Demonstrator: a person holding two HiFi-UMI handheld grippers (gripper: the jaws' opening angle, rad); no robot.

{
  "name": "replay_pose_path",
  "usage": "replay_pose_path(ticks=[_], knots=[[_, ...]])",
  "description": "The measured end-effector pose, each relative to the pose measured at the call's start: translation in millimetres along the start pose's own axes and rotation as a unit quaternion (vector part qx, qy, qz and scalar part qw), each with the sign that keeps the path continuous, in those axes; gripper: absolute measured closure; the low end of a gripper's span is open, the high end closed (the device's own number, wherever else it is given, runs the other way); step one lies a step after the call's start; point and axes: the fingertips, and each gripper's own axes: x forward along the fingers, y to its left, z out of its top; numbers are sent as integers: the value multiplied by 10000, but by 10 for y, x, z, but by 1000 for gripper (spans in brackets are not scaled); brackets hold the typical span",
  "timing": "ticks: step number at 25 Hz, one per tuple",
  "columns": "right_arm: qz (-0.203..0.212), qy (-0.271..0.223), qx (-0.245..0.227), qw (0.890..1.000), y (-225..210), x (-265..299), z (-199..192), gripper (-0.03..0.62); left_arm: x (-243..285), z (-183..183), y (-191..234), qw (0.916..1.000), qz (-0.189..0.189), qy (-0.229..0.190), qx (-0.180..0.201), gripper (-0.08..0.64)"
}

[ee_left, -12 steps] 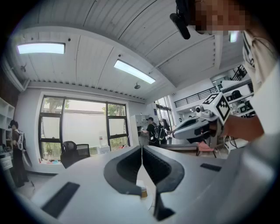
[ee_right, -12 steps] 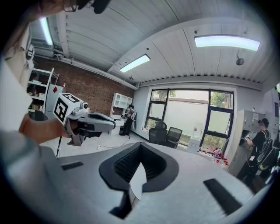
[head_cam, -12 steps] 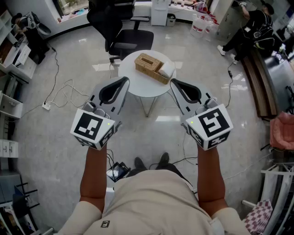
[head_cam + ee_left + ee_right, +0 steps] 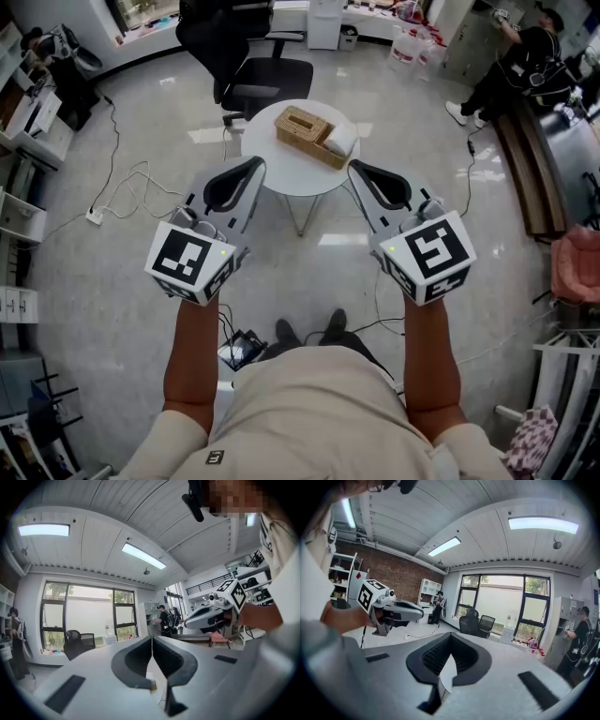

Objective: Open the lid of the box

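Note:
A woven wicker box (image 4: 307,136) with a white piece (image 4: 339,142) at its right end lies on a small round white table (image 4: 272,173) in the head view. My left gripper (image 4: 255,166) is held at the table's near left edge and is shut, with nothing between its jaws. My right gripper (image 4: 354,169) is at the near right edge, also shut and empty. Both stay short of the box. In the left gripper view the jaws (image 4: 151,639) meet tip to tip; the right gripper view shows the same (image 4: 451,637). Neither gripper view shows the box.
A black office chair (image 4: 253,66) stands just behind the table. Cables (image 4: 131,187) trail over the grey floor at left. Shelves line the left wall. A person (image 4: 520,56) stands at the back right by a bench, and water jugs (image 4: 412,52) sit at the back.
Both grippers and the box stand as before. Only the person at the back right has shifted a little.

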Motion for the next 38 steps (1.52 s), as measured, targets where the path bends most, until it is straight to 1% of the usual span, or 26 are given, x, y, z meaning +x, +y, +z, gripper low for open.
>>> replay_pose_path(ticks=[9,15,18,22,27,31,35,38], knots=[[-143,82,17,9999,88,88,-16,601,-69,-121,119,9999,-143,-70,-13,548],[-225,37,155,9996,147,184,-4,600,-128,-169,241,9997,-211,-137,-21,548],[-217,3,248,9995,127,244,1,600,-108,-177,288,9997,-217,-86,-47,548],[-156,17,261,9995,38,370,11,600,-22,-183,382,9998,-171,27,-122,548],[-55,-25,342,9994,-234,578,-115,600,245,-338,500,9999,-125,37,-61,548],[106,-74,401,9991,-504,762,-194,600,505,-364,571,9997,55,237,-98,548],[299,-92,410,9987,-838,948,-293,600,899,-440,633,9996,136,230,-22,548],[440,-98,418,9981,-1094,1069,-383,600,1189,-496,645,9994,212,260,-49,548]])
